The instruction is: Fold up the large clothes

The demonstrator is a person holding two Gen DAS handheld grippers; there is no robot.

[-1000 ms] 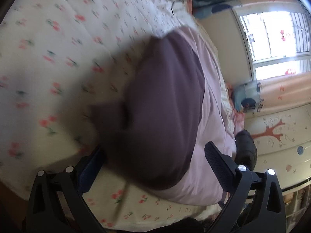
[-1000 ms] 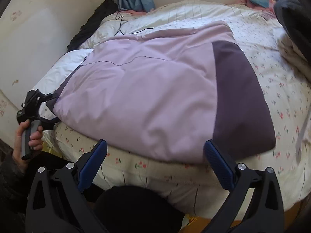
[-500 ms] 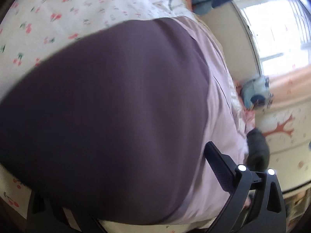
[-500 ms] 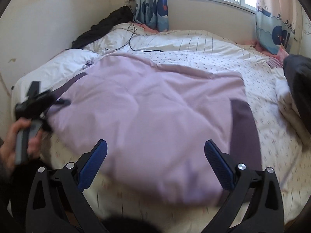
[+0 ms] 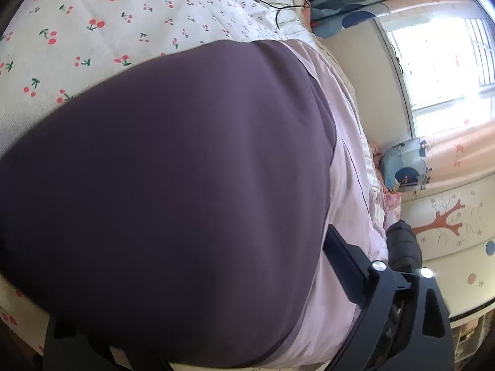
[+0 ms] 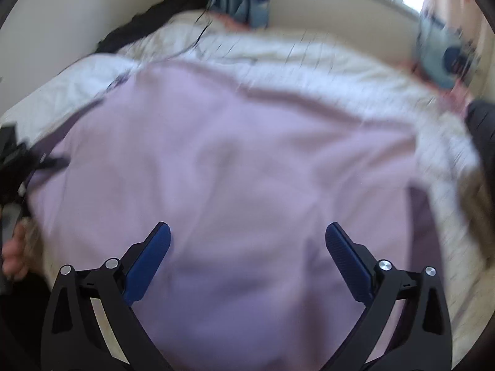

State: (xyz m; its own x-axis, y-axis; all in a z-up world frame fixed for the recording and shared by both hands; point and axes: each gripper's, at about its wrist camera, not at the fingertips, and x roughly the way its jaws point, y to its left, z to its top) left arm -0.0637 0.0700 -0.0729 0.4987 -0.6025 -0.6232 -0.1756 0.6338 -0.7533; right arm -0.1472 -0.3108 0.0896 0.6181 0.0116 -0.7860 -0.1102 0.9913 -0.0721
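Note:
A large lilac garment [image 6: 235, 160] with dark purple panels lies spread on the bed. In the left wrist view its dark purple panel [image 5: 173, 191] fills most of the frame and covers my left gripper's left finger; only the right finger [image 5: 346, 266] shows, so its state is unclear. My right gripper [image 6: 247, 247] is open and empty, hovering over the near part of the lilac cloth. The right wrist view is motion-blurred. My left gripper [image 6: 18, 160] also shows at the garment's left edge there.
The bed has a white cherry-print sheet [image 5: 92, 24]. A dark garment [image 6: 154, 18] lies at the far left corner and another dark item [image 6: 482, 130] at the right. A window [image 5: 439, 61] with curtains and a painted cabinet [image 5: 458, 222] stand beyond the bed.
The right gripper has moved forward and down over the lilac cloth. The left gripper closed in on the dark purple panel, which now covers its left finger.

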